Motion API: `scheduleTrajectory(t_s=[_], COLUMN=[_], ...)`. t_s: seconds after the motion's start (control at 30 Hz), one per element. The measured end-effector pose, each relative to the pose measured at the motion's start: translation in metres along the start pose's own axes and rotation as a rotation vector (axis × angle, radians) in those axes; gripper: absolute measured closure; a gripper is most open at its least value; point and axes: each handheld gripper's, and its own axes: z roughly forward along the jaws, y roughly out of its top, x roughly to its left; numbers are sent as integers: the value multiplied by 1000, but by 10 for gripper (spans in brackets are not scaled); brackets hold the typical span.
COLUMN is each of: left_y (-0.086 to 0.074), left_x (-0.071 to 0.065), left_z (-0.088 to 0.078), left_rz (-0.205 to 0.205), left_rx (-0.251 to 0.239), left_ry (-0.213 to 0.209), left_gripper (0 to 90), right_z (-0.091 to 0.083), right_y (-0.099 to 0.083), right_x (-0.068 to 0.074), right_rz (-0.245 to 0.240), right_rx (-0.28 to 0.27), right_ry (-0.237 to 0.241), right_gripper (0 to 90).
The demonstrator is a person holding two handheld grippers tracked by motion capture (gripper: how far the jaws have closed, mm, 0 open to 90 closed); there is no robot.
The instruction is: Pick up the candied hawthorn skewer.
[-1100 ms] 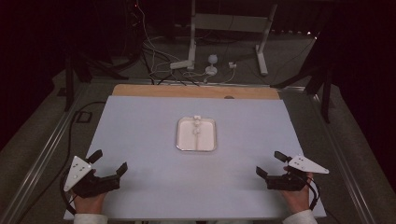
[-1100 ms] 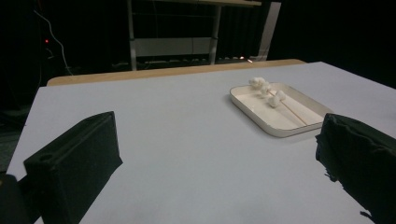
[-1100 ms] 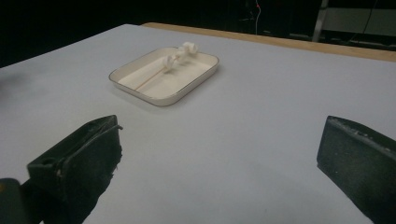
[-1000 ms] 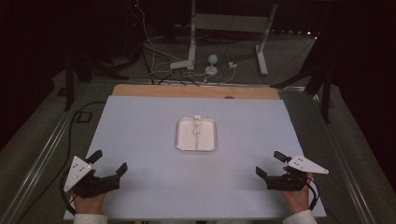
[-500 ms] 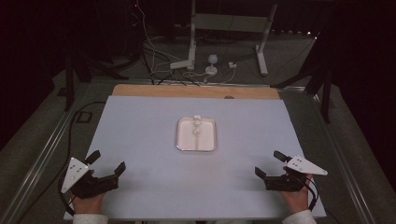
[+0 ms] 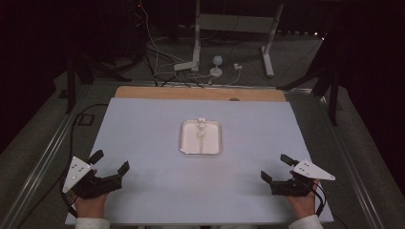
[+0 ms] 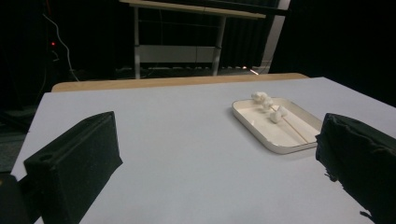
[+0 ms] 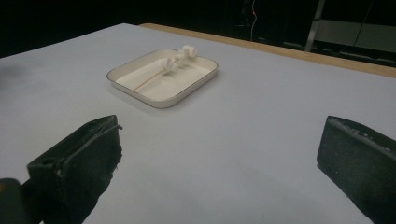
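Observation:
A white rounded tray [image 6: 212, 143] lies at the middle of the pale table. In it are a few small white lumps [image 6: 201, 128] along a thin wooden stick [image 6: 202, 143]. My left gripper [image 6: 111, 161] rests near the front left corner, open and holding nothing. My right gripper [image 6: 276, 168] rests near the front right corner, open and holding nothing too. Both point toward the tray from well short of it. In the left gripper view the tray [image 7: 261, 135] with its lumps [image 7: 268, 105] lies ahead to the right. In the right gripper view the tray [image 8: 154, 100] and lumps [image 8: 182, 55] lie ahead to the left.
A wooden strip [image 6: 200, 93] runs along the table's far edge. Beyond it on the floor are a white stand [image 6: 197, 33], cables and a small white round object [image 6: 217, 60]. Metal rails [image 6: 45, 157] flank the table.

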Motion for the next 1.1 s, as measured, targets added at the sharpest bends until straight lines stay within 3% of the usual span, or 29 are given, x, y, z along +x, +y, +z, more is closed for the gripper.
scheduleTrajectory(t_s=[0.47, 1.1], left_y=[15, 34], left_x=[-10, -40], left_z=[25, 86], left_rz=[5, 39], left_rx=[28, 81], left_ry=[-35, -107], left_gripper=[5, 5], right_z=[0, -1], right_y=[0, -1], right_x=[0, -2], right_rz=[7, 18], right_rx=[3, 2], right_ry=[-1, -11], right_gripper=[0, 0])
